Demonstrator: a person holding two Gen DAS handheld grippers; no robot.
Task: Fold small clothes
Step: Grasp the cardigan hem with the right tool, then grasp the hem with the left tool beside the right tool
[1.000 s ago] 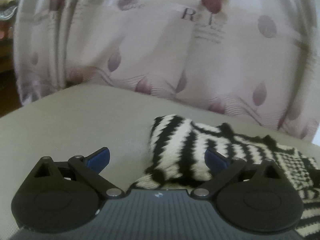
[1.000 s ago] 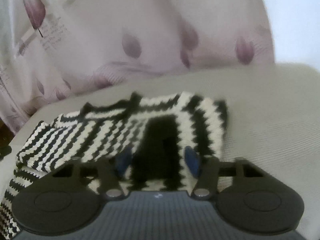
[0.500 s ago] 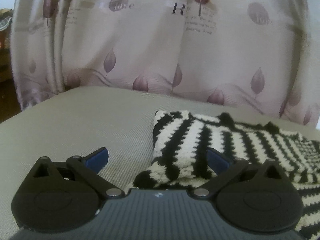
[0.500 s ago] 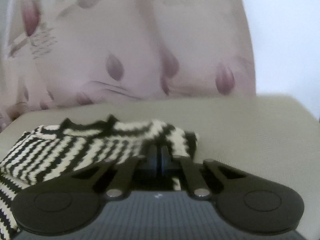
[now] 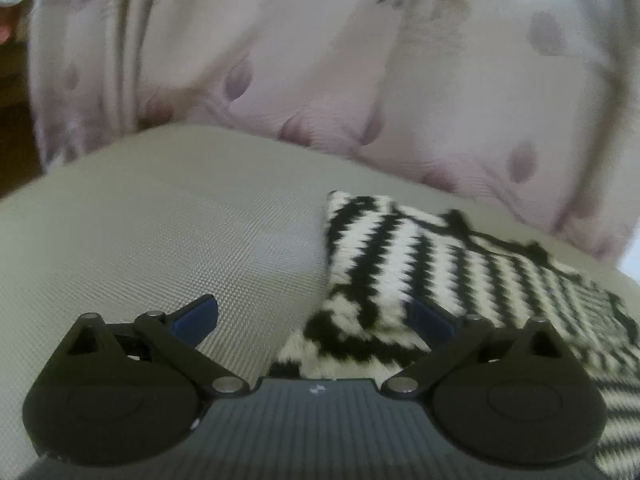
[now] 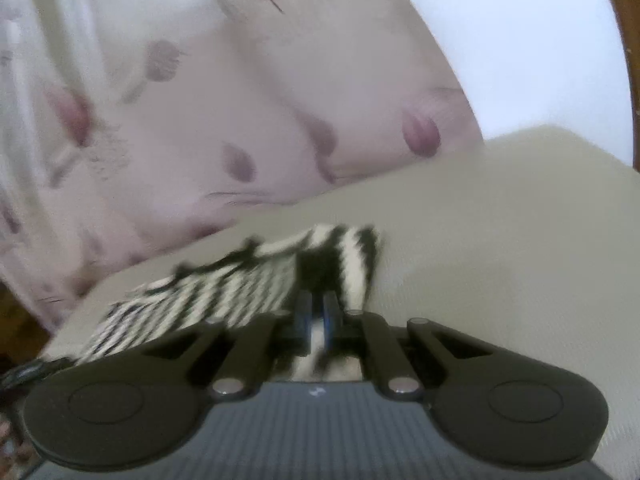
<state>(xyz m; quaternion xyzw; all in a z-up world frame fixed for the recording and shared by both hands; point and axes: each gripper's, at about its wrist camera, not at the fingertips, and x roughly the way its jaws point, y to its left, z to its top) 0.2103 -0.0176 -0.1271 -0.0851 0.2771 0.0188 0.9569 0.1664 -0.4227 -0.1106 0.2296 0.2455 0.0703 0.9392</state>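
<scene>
A black-and-white striped knit sweater lies on the beige woven surface. My left gripper stands open just above it. Its left blue pad is over bare surface, and its right pad is at the edge of the folded sleeve end, which lies between the jaws without being pressed. In the right wrist view the sweater stretches away to the left. My right gripper is shut on its near sleeve edge, with white knit pinched between the pads and lifted a little.
A pale curtain with purple leaf prints hangs close behind the surface's far edge. A white wall and a brown wooden frame show at the right. Bare beige surface extends to the right of the sweater.
The right gripper closed on the sweater's sleeve and carried it sideways and slightly up. The left gripper stayed open and shifted a little; both views are now tilted and blurred.
</scene>
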